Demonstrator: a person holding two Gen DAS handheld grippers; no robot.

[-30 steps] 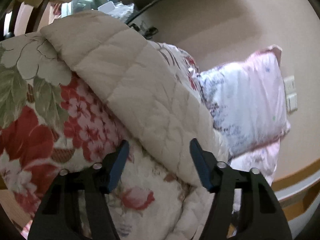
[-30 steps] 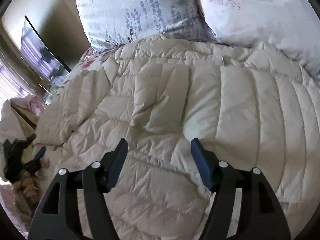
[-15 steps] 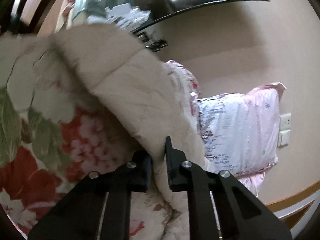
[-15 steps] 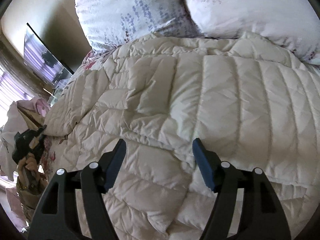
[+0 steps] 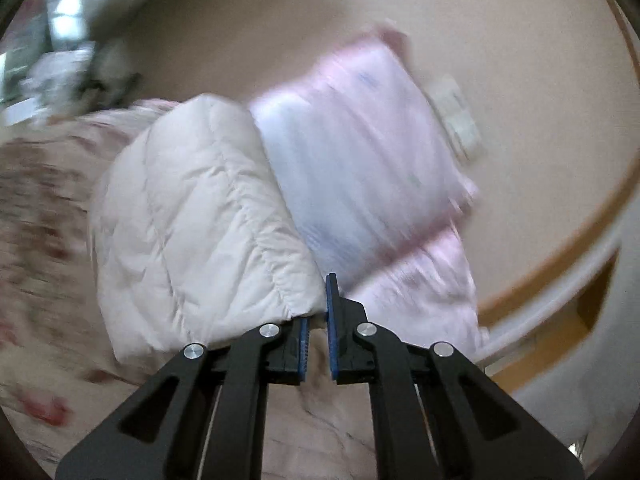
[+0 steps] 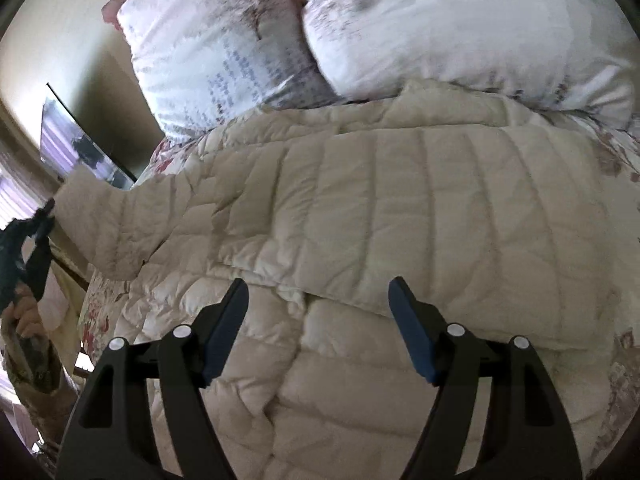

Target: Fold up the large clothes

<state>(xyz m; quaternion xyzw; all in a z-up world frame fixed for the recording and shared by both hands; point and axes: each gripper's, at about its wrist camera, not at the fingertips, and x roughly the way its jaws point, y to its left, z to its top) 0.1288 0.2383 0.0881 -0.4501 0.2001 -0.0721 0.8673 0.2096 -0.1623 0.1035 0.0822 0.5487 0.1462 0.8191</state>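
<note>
At lower centre of the left wrist view, the left gripper pinches the cuff of the cream puffer jacket, its sleeve lifted up-left beside a blurred pink pillow. Across the right wrist view the jacket lies spread; the right gripper hovers over it, jaws wide.

— Where's the jacket?

— Spread across the bedspread right in front of my right gripper, whose jaws stand wide just above it. Two pillows sit side by side behind it, at the far edge.

— And your left?

— My left gripper pinches the sleeve cuff, lifted off to the left. A pillow lies just right of the sleeve, the wall beyond.
</note>
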